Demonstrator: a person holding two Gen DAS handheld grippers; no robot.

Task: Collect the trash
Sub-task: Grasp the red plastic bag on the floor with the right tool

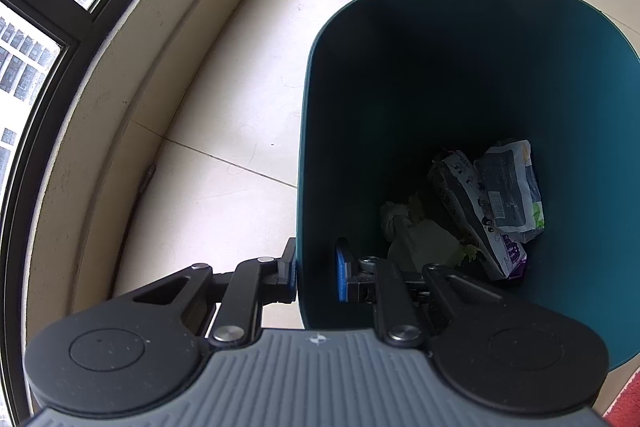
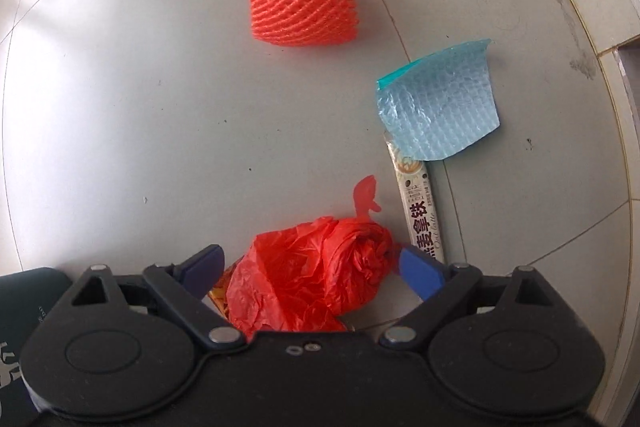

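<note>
- left gripper [image 1: 316, 273] straddles the near wall of the teal bin [image 1: 592, 99]: one finger outside, one inside. Looks clamped on the wall, but a small gap shows by the inner pad, so grip isn't certain.
- Bin already holds printed wrappers [image 1: 496, 203] and crumpled tissue [image 1: 416, 239] at the bottom.
- right gripper [image 2: 316, 267] is spread wide around the crumpled red plastic bag [image 2: 320, 279] on the floor; pads not pressing it yet.
- Step in hand, as I read it: picking up the red bag.
- Other trash on floor: orange foam net [image 2: 302, 3] well apart, blue bubble wrap [image 2: 438, 107] lying over one end of a sachet stick [image 2: 420, 211] just beside the bag.
- Next move calls for closing on the bag's bulk, not the loose tail; film is thin and could slip. Keep the right finger off the sachet.
</note>
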